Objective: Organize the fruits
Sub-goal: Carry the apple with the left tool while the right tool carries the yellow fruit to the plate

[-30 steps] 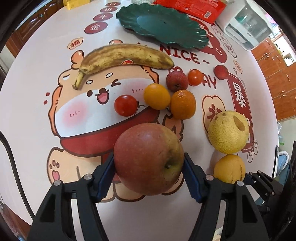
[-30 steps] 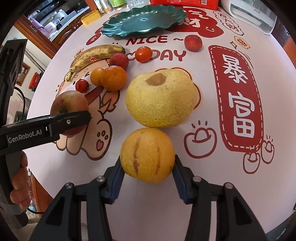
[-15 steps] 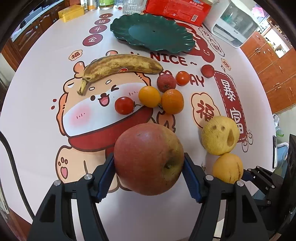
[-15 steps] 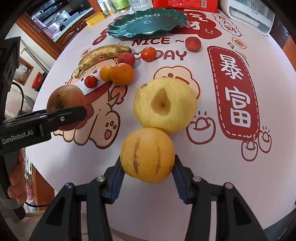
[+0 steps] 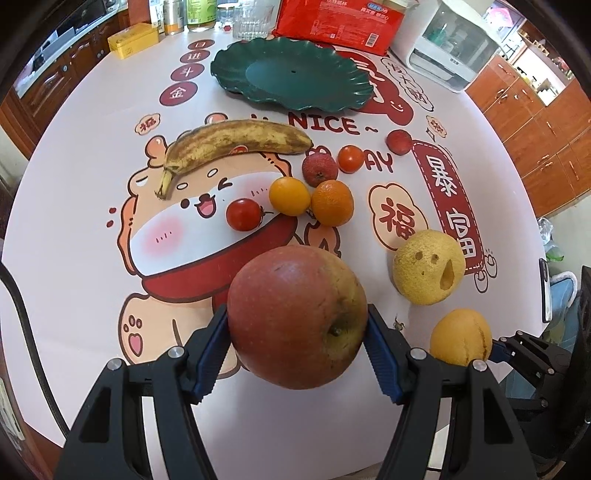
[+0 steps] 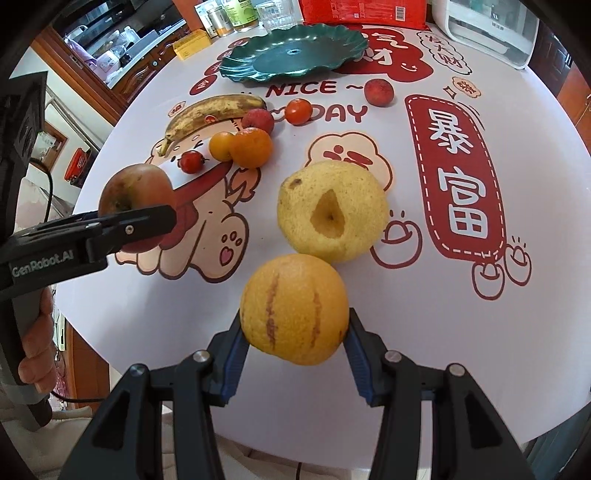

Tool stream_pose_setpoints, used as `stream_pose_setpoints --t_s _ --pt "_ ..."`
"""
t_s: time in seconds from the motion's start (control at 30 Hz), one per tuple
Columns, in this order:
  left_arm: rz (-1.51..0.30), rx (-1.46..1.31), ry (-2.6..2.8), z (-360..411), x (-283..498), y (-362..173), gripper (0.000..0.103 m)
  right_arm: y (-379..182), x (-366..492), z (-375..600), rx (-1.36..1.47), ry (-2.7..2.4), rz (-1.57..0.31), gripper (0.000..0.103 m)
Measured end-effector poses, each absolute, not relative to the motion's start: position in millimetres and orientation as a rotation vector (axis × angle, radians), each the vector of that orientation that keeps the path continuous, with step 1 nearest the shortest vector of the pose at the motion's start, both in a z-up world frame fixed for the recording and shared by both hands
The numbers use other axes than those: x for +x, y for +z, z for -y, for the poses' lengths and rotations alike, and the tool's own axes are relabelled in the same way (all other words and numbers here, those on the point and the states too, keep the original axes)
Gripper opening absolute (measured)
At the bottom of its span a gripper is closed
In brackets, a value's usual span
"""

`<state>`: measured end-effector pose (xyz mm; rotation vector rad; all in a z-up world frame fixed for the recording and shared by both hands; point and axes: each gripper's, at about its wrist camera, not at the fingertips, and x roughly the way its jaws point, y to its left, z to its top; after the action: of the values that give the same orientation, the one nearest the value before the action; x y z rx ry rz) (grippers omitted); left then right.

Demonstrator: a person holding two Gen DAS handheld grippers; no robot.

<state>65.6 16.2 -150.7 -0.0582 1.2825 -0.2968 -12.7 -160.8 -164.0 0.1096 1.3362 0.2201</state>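
My left gripper (image 5: 297, 332) is shut on a big red apple (image 5: 295, 315), held above the table's near edge. That apple (image 6: 135, 201) also shows at the left of the right wrist view, with a hand below it. My right gripper (image 6: 293, 332) is shut on a yellow-orange striped fruit (image 6: 293, 306), lifted off the table. A large yellow pear (image 6: 332, 210) with a hole in it lies just beyond. Further on lie a spotted banana (image 5: 236, 142), two oranges (image 5: 330, 201), small tomatoes (image 5: 243, 214) and red berries (image 5: 319, 168). An empty green plate (image 5: 295, 75) stands at the back.
The round table wears a white cloth (image 5: 74, 177) with a cartoon print. Behind the plate are a red packet (image 5: 340, 22), a white appliance (image 5: 454, 48), a yellow tin (image 5: 133, 38), a glass and jars. Wooden cabinets (image 5: 546, 122) stand at the right.
Both grippers have risen with their fruit, so the table looks smaller and further away. The yellow pear has rolled and now shows its hole.
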Motion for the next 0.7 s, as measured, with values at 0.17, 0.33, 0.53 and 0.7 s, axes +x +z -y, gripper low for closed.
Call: stream_pose_setpoints --t_s 0.17,0.33,0.53,0.7 --pt "-1.253 -0.040 -0.311 -17 66 -130 0.067 -143 -13 155 0.112 0.247 -1.309 0.049" --pt "-1.204 -0.032 -0.337 -19 77 -94 0.067 -106 3 154 0.104 0.272 -1.229 0.049" --pt "-1.106 0.018 -0.342 -21 109 -40 0.067 -52 49 154 0.057 0.282 -1.120 0.049" --pt "-1.049 0.028 -0.327 -26 154 3 0.067 -8 101 159 0.038 0.286 -1.043 0.049"
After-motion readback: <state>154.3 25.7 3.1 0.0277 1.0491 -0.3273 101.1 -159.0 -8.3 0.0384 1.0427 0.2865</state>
